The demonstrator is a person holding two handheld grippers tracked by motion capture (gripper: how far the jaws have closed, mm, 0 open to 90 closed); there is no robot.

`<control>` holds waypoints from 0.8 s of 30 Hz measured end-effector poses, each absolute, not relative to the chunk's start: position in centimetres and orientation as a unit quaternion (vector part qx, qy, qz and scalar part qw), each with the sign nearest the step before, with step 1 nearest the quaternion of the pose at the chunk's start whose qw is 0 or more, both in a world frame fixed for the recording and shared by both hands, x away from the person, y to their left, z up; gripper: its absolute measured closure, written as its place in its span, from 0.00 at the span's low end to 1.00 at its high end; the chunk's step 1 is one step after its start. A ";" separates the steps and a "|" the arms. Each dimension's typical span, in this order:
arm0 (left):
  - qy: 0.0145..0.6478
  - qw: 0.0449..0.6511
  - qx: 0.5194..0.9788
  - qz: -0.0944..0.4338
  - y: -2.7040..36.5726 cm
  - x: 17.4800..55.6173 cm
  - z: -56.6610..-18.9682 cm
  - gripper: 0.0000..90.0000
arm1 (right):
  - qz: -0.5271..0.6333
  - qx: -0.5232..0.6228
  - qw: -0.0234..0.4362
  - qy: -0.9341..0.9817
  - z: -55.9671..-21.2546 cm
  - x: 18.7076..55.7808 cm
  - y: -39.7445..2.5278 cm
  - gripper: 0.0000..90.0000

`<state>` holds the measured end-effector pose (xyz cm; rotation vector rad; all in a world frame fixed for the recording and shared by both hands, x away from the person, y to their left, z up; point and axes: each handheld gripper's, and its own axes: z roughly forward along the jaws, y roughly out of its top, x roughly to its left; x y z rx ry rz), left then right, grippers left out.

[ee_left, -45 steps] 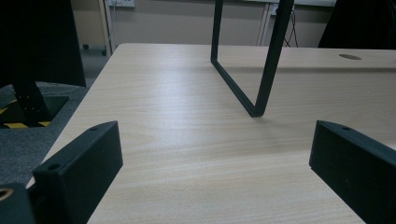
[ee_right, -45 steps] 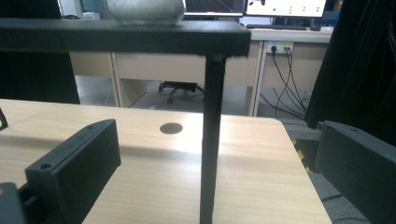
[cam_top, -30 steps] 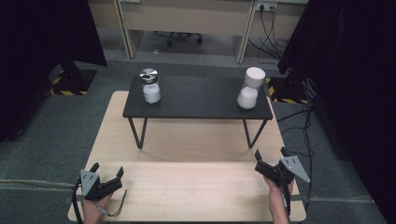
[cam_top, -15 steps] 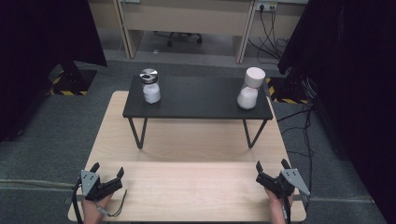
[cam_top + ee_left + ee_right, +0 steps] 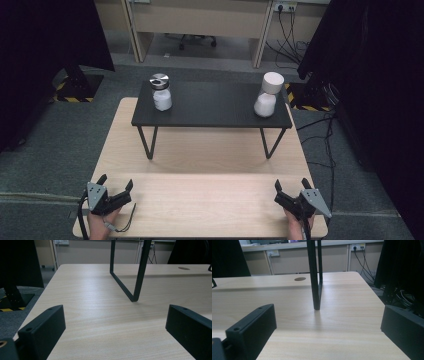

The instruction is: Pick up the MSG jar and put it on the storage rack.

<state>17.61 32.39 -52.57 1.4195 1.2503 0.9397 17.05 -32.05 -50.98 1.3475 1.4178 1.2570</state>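
Two grippers idle at near table edge: left gripper (image 5: 116, 192) and right gripper (image 5: 291, 194), jaws spread wide, pinching nothing. Two jars far off on black shelf (image 5: 210, 107): metal-lid jar (image 5: 161, 92) left, white-cap jar (image 5: 267, 95) right, tilted. I judge best approach: lift above shelf edge, close around jar body squarely, no nudging.

Bare wooden table (image 5: 210, 200) lies open ahead of both tongs; black stand (image 5: 210, 107) legs block farther on
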 end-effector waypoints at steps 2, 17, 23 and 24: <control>0.516 0.491 0.584 0.389 32.3 17.6 -52.6 0.02 | 0.497 0.531 0.397 0.560 -51.2 16.9 -32.1 0.00; 0.518 0.489 0.583 0.390 32.3 17.6 -52.5 0.02 | 0.506 0.538 0.389 0.550 -52.8 16.3 -32.5 0.00; 0.516 0.488 0.586 0.389 32.3 17.7 -52.5 0.02 | 0.528 0.537 0.385 0.534 -53.5 15.9 -32.9 0.00; 0.516 0.489 0.586 0.390 32.2 17.6 -52.5 0.02 | 0.532 0.538 0.386 0.528 -53.6 15.9 -32.9 0.00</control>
